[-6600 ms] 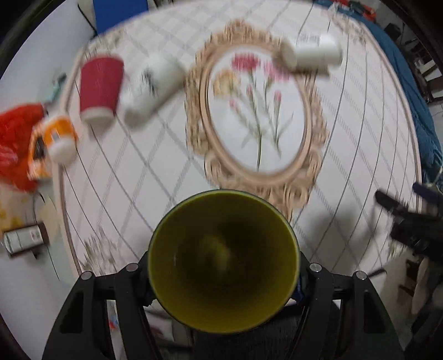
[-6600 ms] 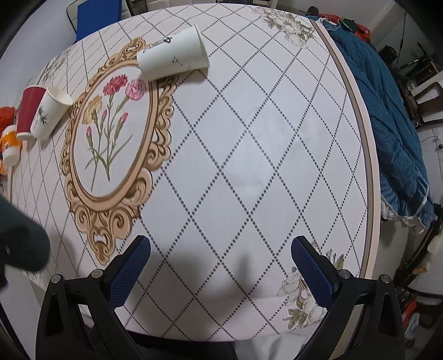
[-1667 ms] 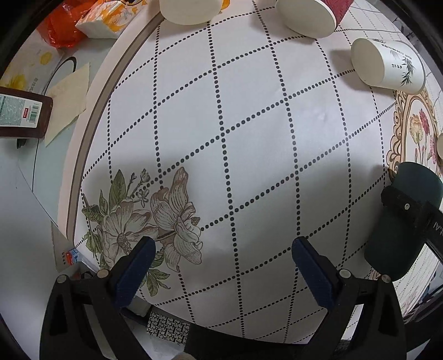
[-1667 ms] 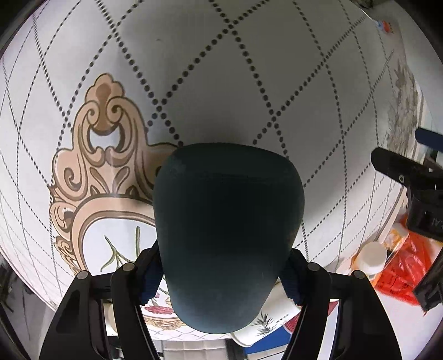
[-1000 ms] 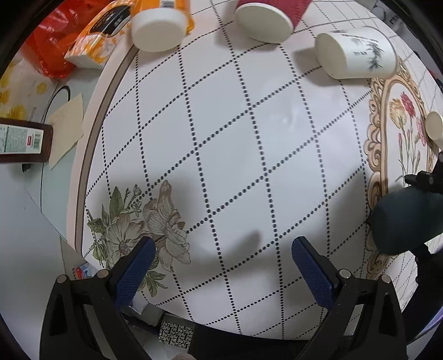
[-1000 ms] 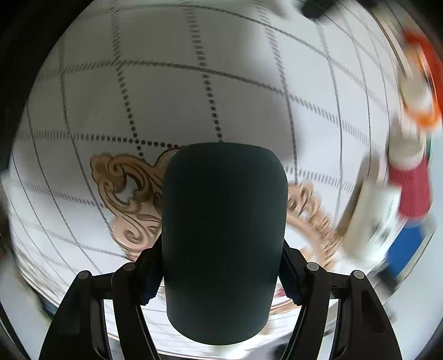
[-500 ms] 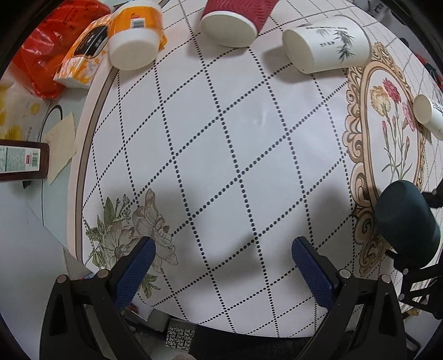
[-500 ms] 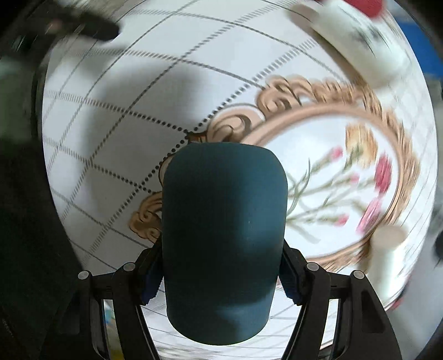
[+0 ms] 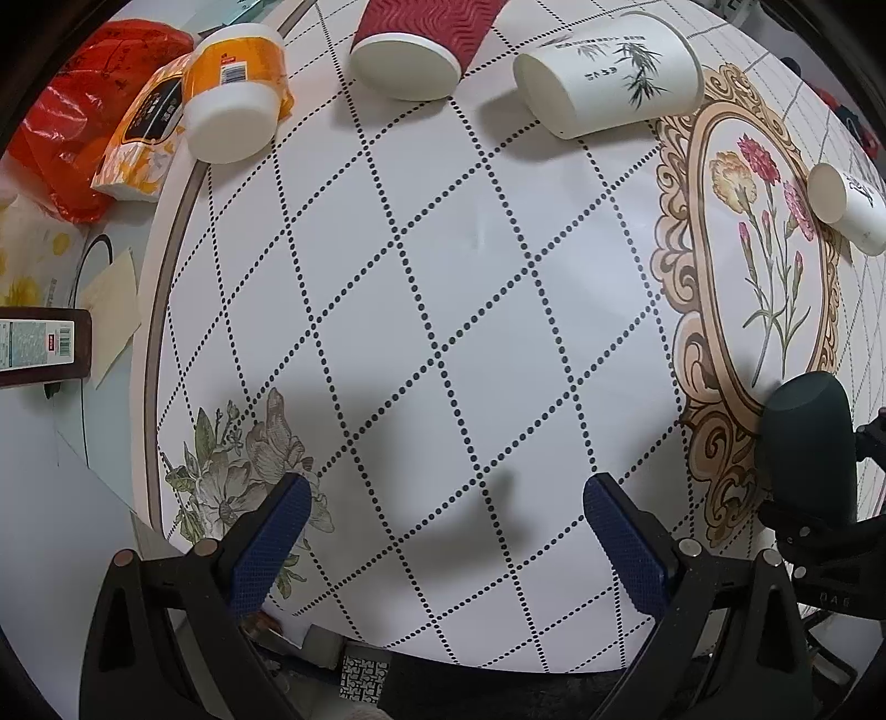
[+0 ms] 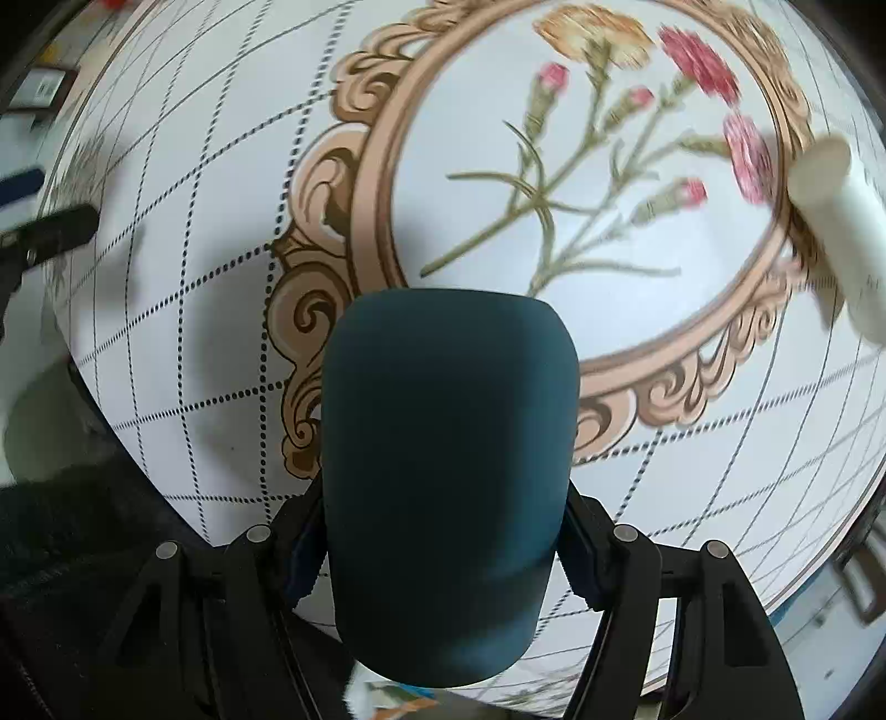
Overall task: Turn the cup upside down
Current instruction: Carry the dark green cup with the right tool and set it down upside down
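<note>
A dark teal cup (image 10: pixel 448 471) fills the right wrist view, base pointing away, over the ornate frame print on the tablecloth. My right gripper (image 10: pixel 443 548) is shut on it, its blue pads pressed on both sides. The cup also shows in the left wrist view (image 9: pixel 805 443) at the right edge, held by the right gripper (image 9: pixel 819 515) above the table. My left gripper (image 9: pixel 443 537) is open and empty over the table's near edge.
A red ribbed cup (image 9: pixel 421 44), a white bamboo-print cup (image 9: pixel 609 83) and another white cup (image 9: pixel 847 205) lie on their sides. An orange tub (image 9: pixel 232 105), tissue pack (image 9: pixel 144 138) and red bag (image 9: pixel 72 111) sit at far left beyond the round table's rim (image 9: pixel 160 310).
The right gripper has turned with the teal cup, swinging it over the flower frame. The left gripper has drawn back a little and stays open.
</note>
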Demonstrator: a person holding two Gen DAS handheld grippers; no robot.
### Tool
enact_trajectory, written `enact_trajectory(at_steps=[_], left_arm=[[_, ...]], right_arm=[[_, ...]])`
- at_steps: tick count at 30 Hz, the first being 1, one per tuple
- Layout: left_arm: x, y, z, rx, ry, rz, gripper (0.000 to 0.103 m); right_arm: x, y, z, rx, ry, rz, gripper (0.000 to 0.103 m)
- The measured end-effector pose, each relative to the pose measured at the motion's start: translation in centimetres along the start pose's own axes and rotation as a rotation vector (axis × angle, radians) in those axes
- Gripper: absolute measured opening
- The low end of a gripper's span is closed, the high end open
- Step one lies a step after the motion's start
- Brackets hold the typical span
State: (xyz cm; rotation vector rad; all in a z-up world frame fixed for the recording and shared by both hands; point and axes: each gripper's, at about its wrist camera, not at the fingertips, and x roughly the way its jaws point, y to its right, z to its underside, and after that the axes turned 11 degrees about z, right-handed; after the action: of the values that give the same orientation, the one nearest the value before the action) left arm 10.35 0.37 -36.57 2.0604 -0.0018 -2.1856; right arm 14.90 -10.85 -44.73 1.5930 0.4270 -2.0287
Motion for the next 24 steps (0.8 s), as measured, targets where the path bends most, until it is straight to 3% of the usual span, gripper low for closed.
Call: enact_trajectory(at_steps=[6,9,13,16,21,23,24], left_arm=[[0.0,0.9,0.5,0.002,0.003,0.001,0.101],[0.1,0.6,0.9,0.002,0.005,0.001,0.101],[0.0,0.5,1.4,0.000,0.007,0.002,0.101],[0.1,-0.9,2.0,-0.001,0.006,0.006,0.101],[0.1,-0.3,2.5,0.005,0.007,0.010,0.101],[0.1,0.1,2.5,0.007,0.006,0.010,0.101],[0.0,0.2,2.3,0.008,0.005,0.012,0.101]], right_arm=[[1.3,2.5,1.6,0.120,-0.053,-0.085,0.072],[1.7,3.6,1.6,0.122,-0.073,-0.077,0.072],[2.5,2.1,-1.7,0.138,-0.098,-0.059,0.074],[1.4,3.4,-3.0,0.142,-0.074,-0.052,0.079],[0.6,4.6,-4.5,0.152,-0.074,-0.038,0.079],[1.1,5.4,-5.6,0.166,-0.079,-0.033,0.077],[1.5,5.8,-5.9,0.170,-0.073,-0.032,0.071]])
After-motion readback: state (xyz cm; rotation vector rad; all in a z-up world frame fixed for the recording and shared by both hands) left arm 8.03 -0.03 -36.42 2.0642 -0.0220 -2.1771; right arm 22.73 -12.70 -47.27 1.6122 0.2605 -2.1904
